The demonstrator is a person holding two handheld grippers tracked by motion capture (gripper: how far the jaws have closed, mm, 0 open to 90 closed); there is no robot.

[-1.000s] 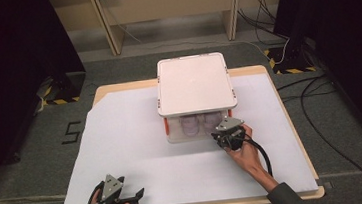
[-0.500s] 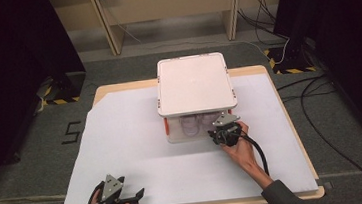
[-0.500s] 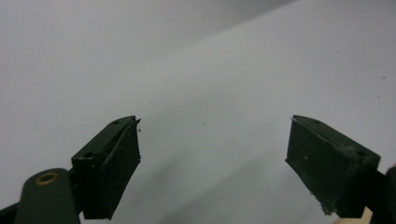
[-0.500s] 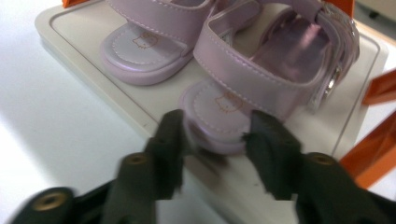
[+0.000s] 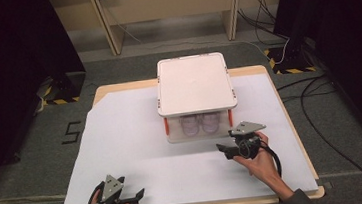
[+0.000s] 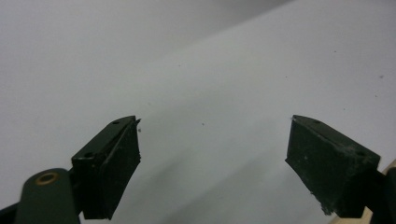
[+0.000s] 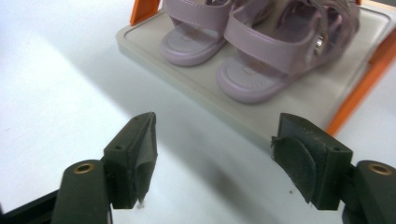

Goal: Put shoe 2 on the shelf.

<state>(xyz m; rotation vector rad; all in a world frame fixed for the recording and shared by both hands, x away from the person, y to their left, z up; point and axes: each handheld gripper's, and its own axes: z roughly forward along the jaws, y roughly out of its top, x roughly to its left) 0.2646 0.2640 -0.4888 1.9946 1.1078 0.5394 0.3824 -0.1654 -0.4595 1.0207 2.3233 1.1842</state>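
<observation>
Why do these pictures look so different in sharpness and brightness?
High view: soft and dim, room edges nearly black, white table cover brightest. Left gripper view: the left gripper has sharp jaws over a blank cover with a faint shadow band. Right gripper view: the right gripper is crisp, the lilac sandals slightly blurred, with a dark shadow beneath.

table [image 5: 117, 90]: wooden top, centre of frame | white sheet [image 5: 123, 152]: covers most of it | floor [image 5: 34, 161]: grey carpet, black "5" mark [image 5: 71, 132] at left | cables [image 5: 316, 119]: trailing at right | hazard tape [image 5: 288, 66]: upper right
</observation>
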